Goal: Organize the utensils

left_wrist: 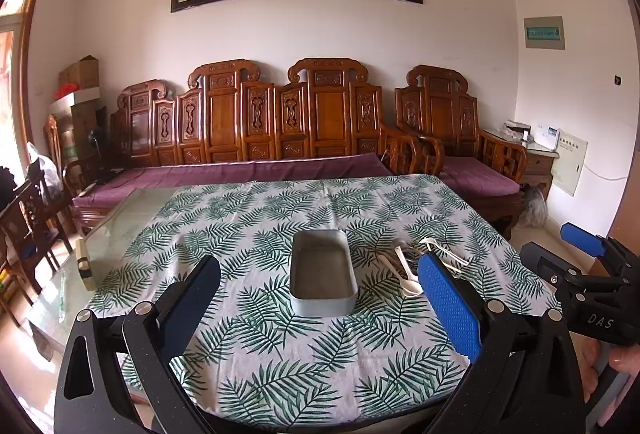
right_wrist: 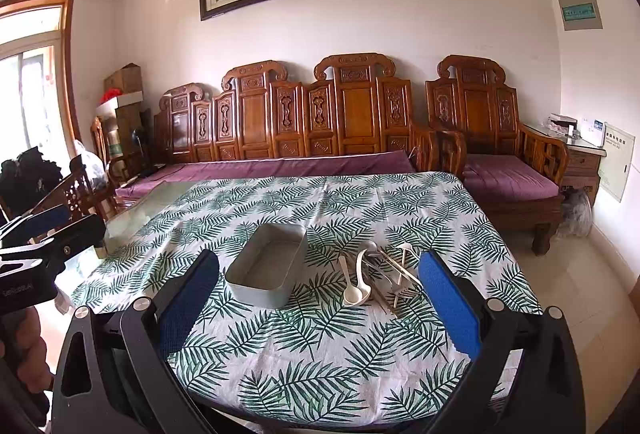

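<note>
A grey rectangular box (left_wrist: 323, 274) (right_wrist: 267, 269) stands empty on the leaf-print tablecloth. To its right lies a loose pile of utensils (left_wrist: 412, 266) (right_wrist: 380, 274): white plastic spoons (right_wrist: 354, 292) and metal chopsticks (right_wrist: 394, 268). My left gripper (left_wrist: 320, 310) hovers open above the table's near side, the box between and beyond its blue pads. My right gripper (right_wrist: 320, 310) is open too, nothing between its fingers, with box and utensils ahead of it. The right gripper (left_wrist: 588, 254) shows at the right edge of the left wrist view, apart from the pile.
The cloth covers a glass table (left_wrist: 120, 218) whose bare left part carries a small block (left_wrist: 85, 263). A carved wooden sofa (left_wrist: 256, 138) with purple cushions runs behind the table; a matching armchair (right_wrist: 504, 154) stands at the right. Chairs (left_wrist: 24, 226) crowd the left.
</note>
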### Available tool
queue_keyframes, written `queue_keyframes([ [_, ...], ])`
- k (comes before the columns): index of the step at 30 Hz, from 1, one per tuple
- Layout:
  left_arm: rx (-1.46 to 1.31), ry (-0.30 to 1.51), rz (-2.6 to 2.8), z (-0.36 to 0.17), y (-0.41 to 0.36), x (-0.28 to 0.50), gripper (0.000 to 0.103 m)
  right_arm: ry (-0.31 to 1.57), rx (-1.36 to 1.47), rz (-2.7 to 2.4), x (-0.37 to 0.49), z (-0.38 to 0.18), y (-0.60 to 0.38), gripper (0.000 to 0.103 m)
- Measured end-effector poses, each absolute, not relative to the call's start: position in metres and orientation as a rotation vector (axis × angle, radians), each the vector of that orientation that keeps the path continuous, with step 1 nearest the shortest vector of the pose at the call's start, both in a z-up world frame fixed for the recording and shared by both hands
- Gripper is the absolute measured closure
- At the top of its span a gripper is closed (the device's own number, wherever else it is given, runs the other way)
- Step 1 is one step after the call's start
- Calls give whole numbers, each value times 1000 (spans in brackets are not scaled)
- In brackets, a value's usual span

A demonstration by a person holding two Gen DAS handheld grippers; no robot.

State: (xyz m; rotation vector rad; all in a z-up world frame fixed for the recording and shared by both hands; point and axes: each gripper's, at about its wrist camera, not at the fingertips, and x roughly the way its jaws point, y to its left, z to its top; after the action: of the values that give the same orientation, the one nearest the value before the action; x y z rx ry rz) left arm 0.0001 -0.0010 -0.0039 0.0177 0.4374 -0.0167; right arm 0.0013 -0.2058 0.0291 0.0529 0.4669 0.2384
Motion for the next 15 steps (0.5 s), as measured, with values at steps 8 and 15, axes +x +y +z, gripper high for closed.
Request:
queue_keyframes([
  [8, 18, 435, -16, -3, -2, 0, 7, 466, 54, 240, 1, 29, -206, 3],
  [15, 20, 430, -21, 2, -4, -2, 7, 466, 57, 240, 0, 29, -207, 2],
])
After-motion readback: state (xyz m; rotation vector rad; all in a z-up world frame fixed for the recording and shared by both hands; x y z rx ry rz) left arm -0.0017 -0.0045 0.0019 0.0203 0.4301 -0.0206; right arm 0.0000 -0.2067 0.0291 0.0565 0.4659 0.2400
